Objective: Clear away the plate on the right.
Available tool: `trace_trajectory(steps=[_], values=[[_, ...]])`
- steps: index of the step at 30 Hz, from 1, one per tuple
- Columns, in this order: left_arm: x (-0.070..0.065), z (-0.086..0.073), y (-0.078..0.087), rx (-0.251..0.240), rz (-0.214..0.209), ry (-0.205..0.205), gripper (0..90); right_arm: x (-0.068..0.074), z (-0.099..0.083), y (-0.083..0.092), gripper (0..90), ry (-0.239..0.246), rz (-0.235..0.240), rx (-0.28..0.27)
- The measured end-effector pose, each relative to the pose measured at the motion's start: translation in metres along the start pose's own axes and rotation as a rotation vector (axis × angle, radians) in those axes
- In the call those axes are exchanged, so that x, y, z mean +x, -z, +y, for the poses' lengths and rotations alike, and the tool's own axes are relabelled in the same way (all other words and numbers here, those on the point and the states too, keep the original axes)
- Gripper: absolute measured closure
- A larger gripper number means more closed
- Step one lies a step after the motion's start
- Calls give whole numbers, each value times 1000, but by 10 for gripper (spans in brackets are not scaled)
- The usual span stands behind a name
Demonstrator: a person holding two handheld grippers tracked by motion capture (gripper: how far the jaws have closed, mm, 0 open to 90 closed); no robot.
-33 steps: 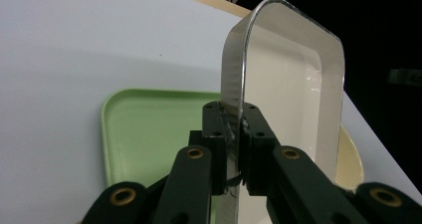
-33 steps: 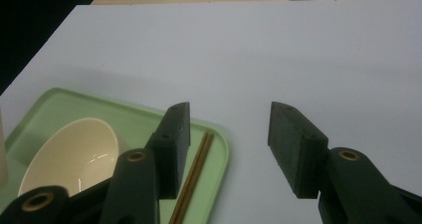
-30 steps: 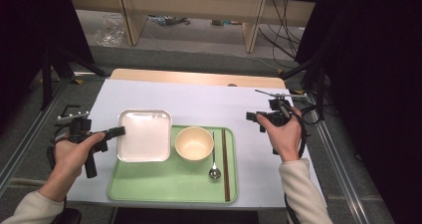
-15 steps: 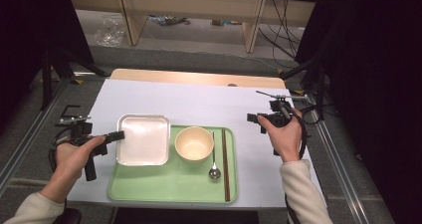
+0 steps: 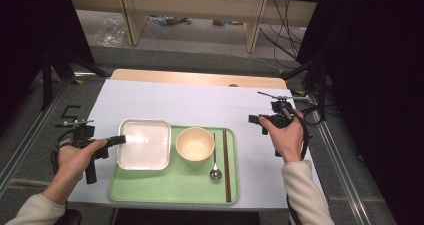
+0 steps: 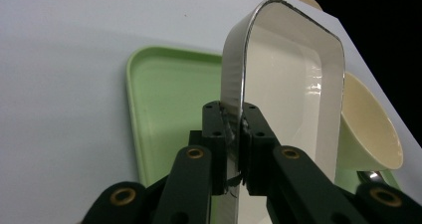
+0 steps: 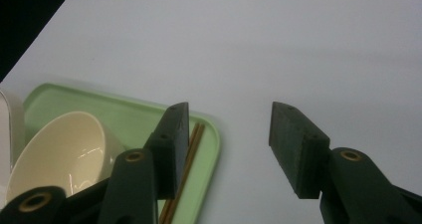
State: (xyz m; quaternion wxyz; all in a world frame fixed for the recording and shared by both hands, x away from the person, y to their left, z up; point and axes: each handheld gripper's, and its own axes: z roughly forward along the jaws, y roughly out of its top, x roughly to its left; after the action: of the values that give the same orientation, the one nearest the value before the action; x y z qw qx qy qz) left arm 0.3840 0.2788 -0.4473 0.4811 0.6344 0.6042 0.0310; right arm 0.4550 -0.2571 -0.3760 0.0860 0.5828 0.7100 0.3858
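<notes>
White square plate [image 5: 144,144] sat over the left end of a green tray [image 5: 165,187], beside a cream bowl [image 5: 195,144], a spoon [image 5: 215,171] and chopsticks [image 5: 226,165]. The left gripper [image 5: 116,140] was clamped on the plate's left rim. The right gripper [image 5: 256,119] hovered right of the tray, jaws apart and empty.
</notes>
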Motion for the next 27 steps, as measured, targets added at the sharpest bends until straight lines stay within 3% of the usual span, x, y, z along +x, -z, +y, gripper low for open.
trace_trajectory(steps=[1,2,4,6,7,9,11,14,16,22,26,27], values=[[0,0,0,2,0,-2,827,-3,0,-2,513,38,2,-14],[1,0,0,7,1,-6,827,-3,1,-1,513,47,-9,-5],[1,0,-1,8,1,-2,827,-1,0,0,513,16,-9,14],[2,-1,-2,7,5,2,827,-4,0,-3,512,45,6,-11],[2,-1,-2,8,6,3,827,-3,0,-2,511,35,15,-8],[3,-2,-3,12,8,5,827,-1,-1,-3,510,14,3,-2],[4,-3,-4,16,10,7,827,-3,-1,-4,508,26,7,1],[4,-3,-5,21,11,11,827,0,-1,-4,507,11,-25,14],[4,-4,-7,26,12,12,827,0,-1,-3,507,-13,5,21],[5,-6,-10,43,15,23,827,-1,-1,-4,505,-8,-1,22],[6,-7,-12,44,12,30,827,-3,-1,-5,504,27,17,10],[6,-7,-12,45,12,33,827,-2,-1,-5,503,14,12,15]])
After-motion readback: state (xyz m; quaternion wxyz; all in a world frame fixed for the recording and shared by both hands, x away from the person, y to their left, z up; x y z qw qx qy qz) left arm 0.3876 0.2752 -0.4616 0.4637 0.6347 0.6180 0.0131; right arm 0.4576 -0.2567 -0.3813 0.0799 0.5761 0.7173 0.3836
